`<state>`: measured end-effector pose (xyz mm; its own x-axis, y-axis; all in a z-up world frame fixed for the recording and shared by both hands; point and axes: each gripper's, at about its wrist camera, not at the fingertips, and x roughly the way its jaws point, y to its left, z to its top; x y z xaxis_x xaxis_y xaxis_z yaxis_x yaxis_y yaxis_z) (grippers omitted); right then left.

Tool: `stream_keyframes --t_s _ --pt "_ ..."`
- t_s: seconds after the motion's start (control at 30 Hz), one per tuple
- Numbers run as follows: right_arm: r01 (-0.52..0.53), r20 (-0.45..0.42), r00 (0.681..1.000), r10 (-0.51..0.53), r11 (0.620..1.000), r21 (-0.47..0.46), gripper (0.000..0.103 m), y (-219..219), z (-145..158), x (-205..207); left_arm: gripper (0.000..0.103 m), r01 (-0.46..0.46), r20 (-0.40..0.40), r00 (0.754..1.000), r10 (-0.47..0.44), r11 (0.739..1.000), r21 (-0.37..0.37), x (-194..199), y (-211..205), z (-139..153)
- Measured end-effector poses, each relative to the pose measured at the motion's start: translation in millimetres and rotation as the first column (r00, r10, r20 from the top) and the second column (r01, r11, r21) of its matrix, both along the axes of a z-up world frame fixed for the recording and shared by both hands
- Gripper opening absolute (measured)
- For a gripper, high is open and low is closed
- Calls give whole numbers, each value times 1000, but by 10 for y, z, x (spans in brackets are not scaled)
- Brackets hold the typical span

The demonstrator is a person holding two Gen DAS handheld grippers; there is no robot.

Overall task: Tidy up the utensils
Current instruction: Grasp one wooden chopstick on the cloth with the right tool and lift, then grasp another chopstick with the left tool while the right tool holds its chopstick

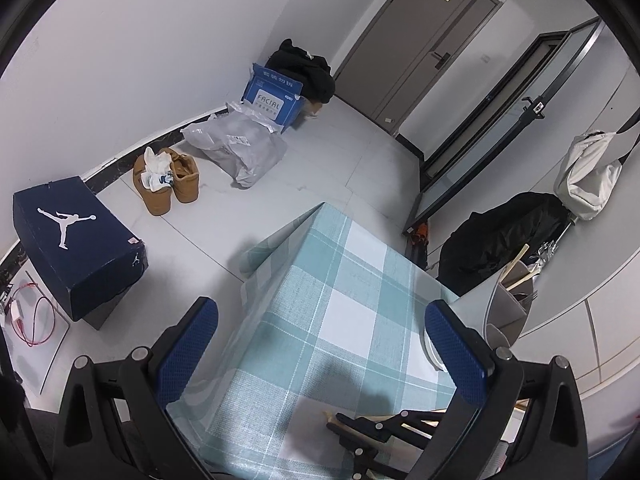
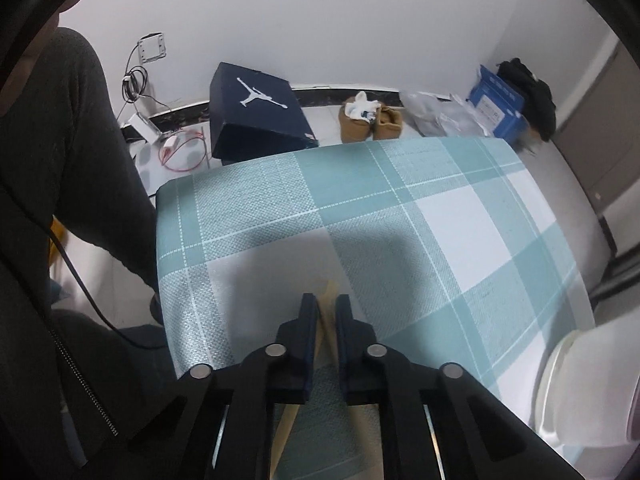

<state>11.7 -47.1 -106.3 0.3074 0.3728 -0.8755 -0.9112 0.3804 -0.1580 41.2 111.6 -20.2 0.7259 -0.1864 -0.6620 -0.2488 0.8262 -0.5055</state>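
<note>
My right gripper (image 2: 327,304) is shut on a wooden utensil (image 2: 329,300), a pale flat stick held just above the teal checked tablecloth (image 2: 400,208). The same gripper and wooden utensil (image 1: 332,420) show at the bottom of the left wrist view. My left gripper (image 1: 320,312) is open and empty above the table (image 1: 340,264). A grey utensil holder (image 1: 508,300) with wooden sticks (image 1: 518,260) and metal cutlery stands at the table's right edge, just beyond my left gripper's right finger.
A white dish (image 2: 580,384) sits at the table's right side. On the floor lie a dark blue shoe box (image 1: 76,248), tan boots (image 1: 168,180), a grey plastic bag (image 1: 240,152) and a blue carton (image 1: 276,96). A person's dark sleeve (image 2: 72,160) is left.
</note>
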Motion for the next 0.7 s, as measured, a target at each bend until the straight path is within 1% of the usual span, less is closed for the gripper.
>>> stream_keyframes --t_s 0.13,0.2,0.27,0.37,0.5,0.53,0.6,0.63,0.7 --pt "46 -2 999 -46 998 40 6 -50 68 129 101 1 -5 1000 -1 999 33 17 -22 -8" --pt "93 -10 996 -93 993 79 6 -131 143 198 101 -4 -16 1000 5 998 61 33 -35 -25" --pt "135 -10 991 -134 984 116 6 -224 224 255 101 -6 -27 1000 8 997 71 41 -37 -59" --pt "204 -13 979 -205 964 171 5 -384 354 346 101 -11 -75 997 17 997 80 70 -56 -151" --pt "326 -54 945 -324 904 278 6 -712 587 452 101 5 -137 991 7 996 84 75 -106 -272" --pt "355 -74 934 -350 876 328 6 -844 675 458 101 14 -150 989 -2 997 81 80 -121 -300" --pt "389 -95 919 -383 836 387 5 -1009 791 454 101 34 -193 981 -16 995 93 94 -183 -382" --pt "410 -107 908 -404 809 422 5 -1129 857 443 101 46 -214 977 -24 994 96 102 -212 -415" --pt "432 -124 896 -426 776 460 5 -1279 942 433 101 73 -251 967 -49 994 87 121 -276 -486"
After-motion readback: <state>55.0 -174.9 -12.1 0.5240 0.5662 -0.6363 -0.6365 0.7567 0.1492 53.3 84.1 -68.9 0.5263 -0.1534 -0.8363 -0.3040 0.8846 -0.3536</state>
